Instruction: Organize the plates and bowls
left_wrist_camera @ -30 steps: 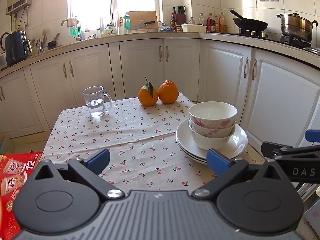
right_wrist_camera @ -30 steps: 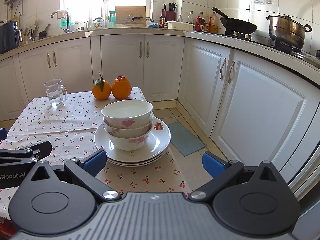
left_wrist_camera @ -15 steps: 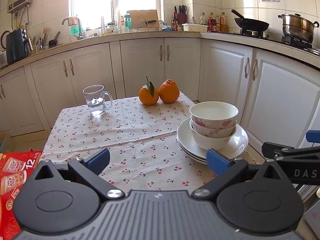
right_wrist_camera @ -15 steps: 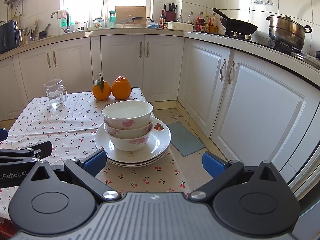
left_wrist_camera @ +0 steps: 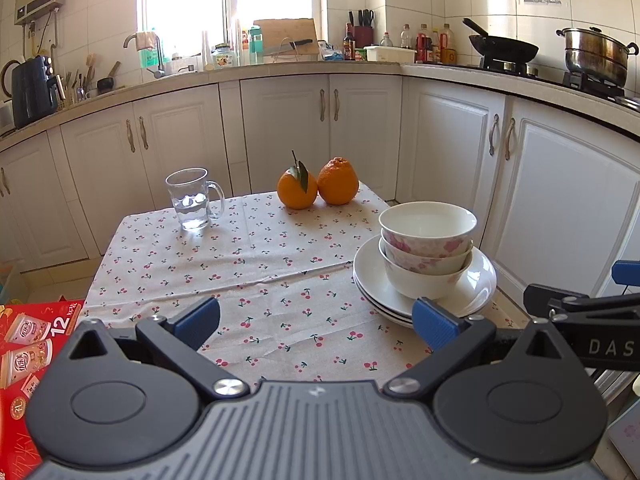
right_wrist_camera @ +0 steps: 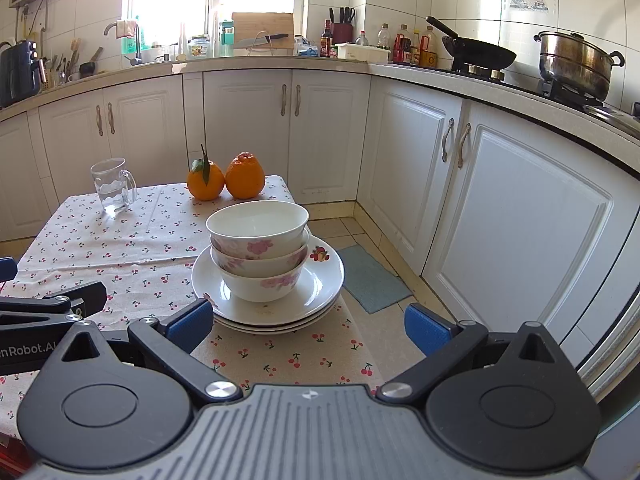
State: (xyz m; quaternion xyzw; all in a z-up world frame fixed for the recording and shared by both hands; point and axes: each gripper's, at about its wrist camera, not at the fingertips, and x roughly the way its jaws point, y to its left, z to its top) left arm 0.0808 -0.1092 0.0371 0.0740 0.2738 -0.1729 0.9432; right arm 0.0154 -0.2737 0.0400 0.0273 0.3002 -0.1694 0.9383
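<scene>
Hovering level over the near table edge, the left gripper has its jaws spread wide and empty. Right of it, three nested bowls sit on stacked plates. The right gripper gapes empty.

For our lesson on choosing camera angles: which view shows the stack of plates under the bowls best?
The right wrist view: the stack of plates sits near the centre, its layered rims plain, though a blue finger pad covers its near left edge. In the left wrist view the plates lie off right, their near edge partly hidden behind the left gripper.
</scene>
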